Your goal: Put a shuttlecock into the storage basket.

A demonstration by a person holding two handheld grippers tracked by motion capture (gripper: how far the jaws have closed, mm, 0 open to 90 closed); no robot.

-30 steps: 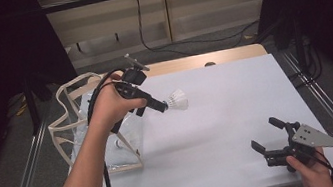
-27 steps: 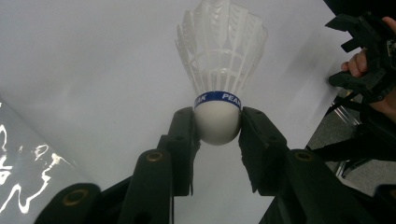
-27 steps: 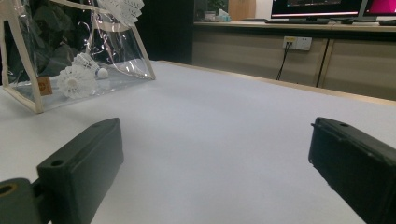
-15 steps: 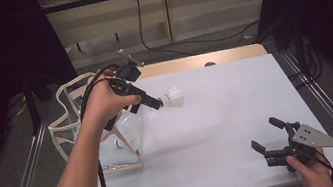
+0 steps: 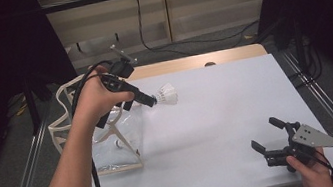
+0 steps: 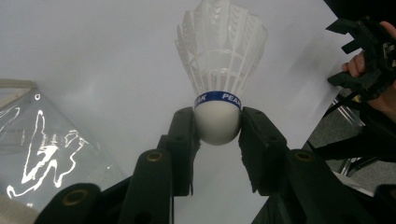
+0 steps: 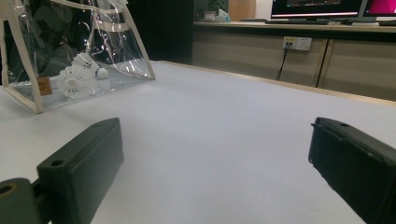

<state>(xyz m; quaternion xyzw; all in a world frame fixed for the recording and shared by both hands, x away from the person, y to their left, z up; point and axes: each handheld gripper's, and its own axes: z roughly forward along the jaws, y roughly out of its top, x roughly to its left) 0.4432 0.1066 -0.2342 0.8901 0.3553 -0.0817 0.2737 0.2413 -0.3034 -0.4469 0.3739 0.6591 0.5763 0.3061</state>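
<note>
Shuttlecock (image 6: 218, 88) is pinched at its cork by the left gripper's (image 5: 148, 101) jaws, held above the desk (image 5: 218, 115) beside a clear bag (image 5: 111, 137). Near right, the right gripper (image 5: 268, 134) rests with jaws spread.

Bag (image 5: 112, 147) contents perhaps partly arm-hidden

1. We see the left gripper (image 5: 151, 100) has come up off the table (image 5: 238, 112) a little and drifted slightly toward the far edge in the high view.
2. The shuttlecock (image 5: 166, 94) pinched by its cork has gone up with it, feathers pointing out over the white surface.
3. The forearm (image 5: 68, 175) now reaches further in, crossing more of the clear bag (image 5: 111, 137).
</note>
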